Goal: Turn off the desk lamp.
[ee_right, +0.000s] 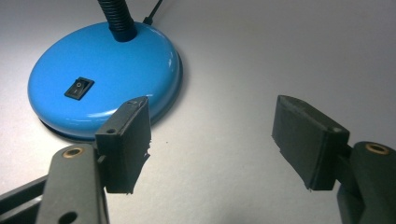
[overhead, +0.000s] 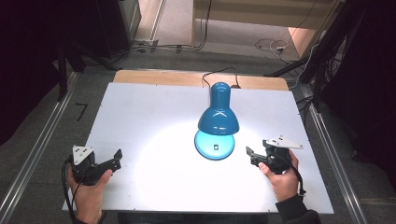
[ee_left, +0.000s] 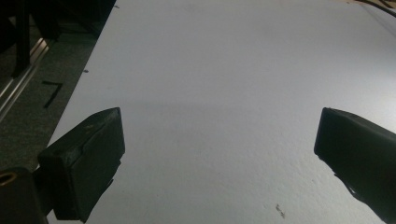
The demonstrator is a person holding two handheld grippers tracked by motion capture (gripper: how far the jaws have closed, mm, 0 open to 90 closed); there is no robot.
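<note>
Here I am at the near edge of the white table (overhead: 140,107), a gripper in each hand. My right gripper (overhead: 254,156) sits toward the near right corner, and its jaws stand apart with nothing between them, just bare table under the gap. In the right gripper view that same right gripper (ee_right: 212,135) points at the lamp base (ee_right: 102,79), which lies just ahead and to one side of the nearer jaw, close but not touching.

The blue desk lamp (overhead: 218,119) stands about midway along the table, a little right of centre and nearer the near edge than the far one. Its shade (overhead: 218,114) tips down over the round base (overhead: 212,148), and a bright pool of light spreads on the table around it. A black rocker switch (ee_right: 79,87) sits on top of the base, and the ribbed black neck (ee_right: 114,16) rises from the base's far side. The lamp's black cable (overhead: 217,73) runs off over the far edge of the table.

My left gripper (overhead: 116,158) rests near the near left corner, well apart from the lamp. Its jaws are spread wide, and in the left gripper view the left gripper (ee_left: 219,140) has only plain white surface between its pads. A dark mark (overhead: 81,111) shows on the floor beyond the table's left edge.
</note>
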